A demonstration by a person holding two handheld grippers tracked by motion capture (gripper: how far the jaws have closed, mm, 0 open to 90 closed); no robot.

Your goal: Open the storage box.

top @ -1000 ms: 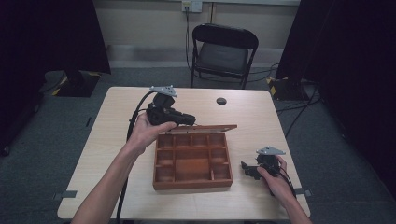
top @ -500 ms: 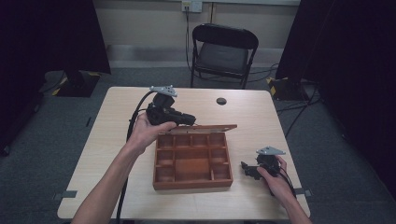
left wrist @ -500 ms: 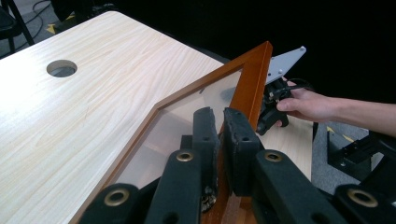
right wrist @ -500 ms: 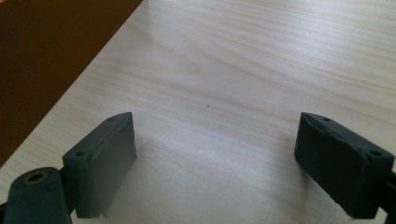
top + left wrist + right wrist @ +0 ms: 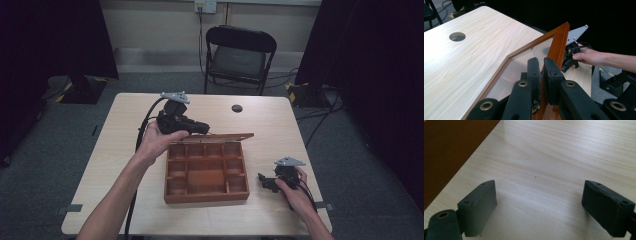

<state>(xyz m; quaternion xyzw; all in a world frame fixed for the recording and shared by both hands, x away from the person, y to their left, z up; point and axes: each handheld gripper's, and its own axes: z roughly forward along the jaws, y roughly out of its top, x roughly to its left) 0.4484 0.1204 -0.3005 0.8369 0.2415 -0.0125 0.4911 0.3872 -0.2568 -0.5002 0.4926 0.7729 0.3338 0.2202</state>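
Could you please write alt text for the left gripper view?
The left hand-held gripper is shut on the wooden frame of the box lid, which has a clear panel. Beyond lie the table and the right hand-held gripper.

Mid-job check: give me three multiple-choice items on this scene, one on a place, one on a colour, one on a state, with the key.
1. Where does the right gripper sit?
A. right of the wooden box
B. on the chair
C. inside the box

2. What colour is the lid frame?
A. white
B. reddish brown
C. blue

3. How do the left gripper's jaws stand?
A. wide open over bare table
B. shut on the lid
C. shut on a cable

Key: 1 A, it rests on the table beside the wooden box. 2 B, the wood shows it. 3 B, the pads pinch the frame.
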